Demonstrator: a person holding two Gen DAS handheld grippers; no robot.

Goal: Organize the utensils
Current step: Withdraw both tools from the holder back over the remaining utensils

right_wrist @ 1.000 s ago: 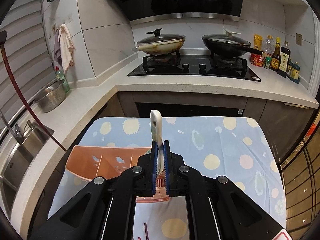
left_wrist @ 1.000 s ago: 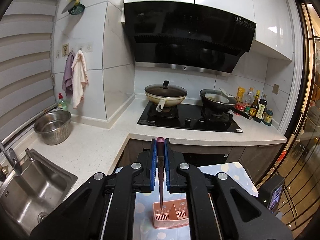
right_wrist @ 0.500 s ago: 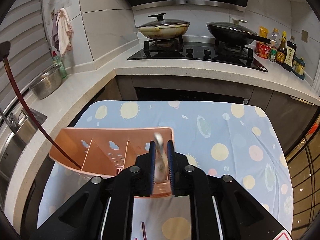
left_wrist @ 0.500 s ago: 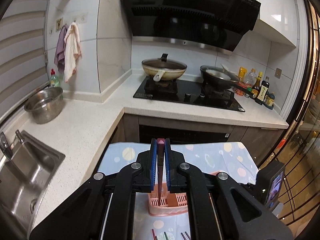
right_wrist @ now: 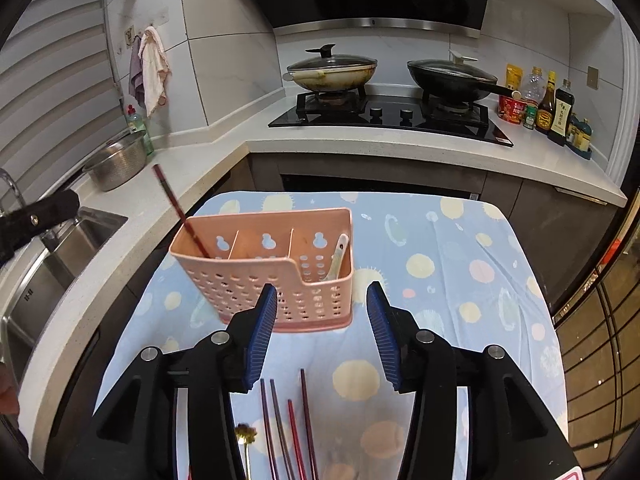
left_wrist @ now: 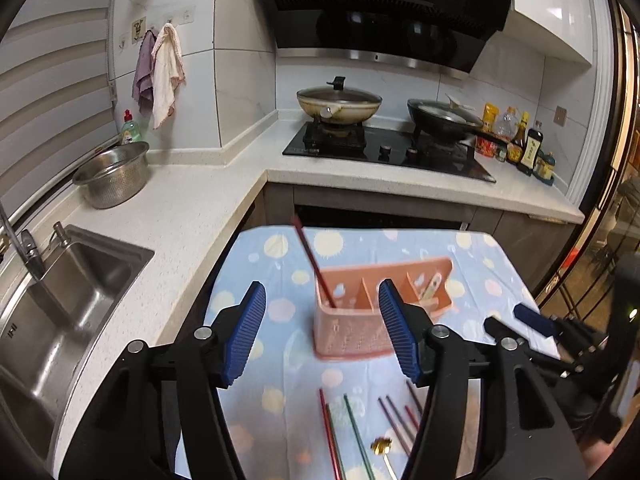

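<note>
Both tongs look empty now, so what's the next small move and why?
Probably lower the right tongs toward the loose chopsticks on the cloth and close on one. Both tongs are open; the caddy holds only one dark red chopstick and a white spoon, with more utensils lying just below.

Range hood [left_wrist: 384, 4]: a white sticker at its upper right corner carries the number "19" above smaller print too fine to read. Dark sauce bottle [right_wrist: 561, 112], at the right end of the tabletop beside the stove: a pale label with vertical Chinese characters, not legible. Sink [right_wrist: 30, 294]: a small stamped mark on its rim, unreadable. Labels on the other bottles and the red cup are too small to make out.
</note>
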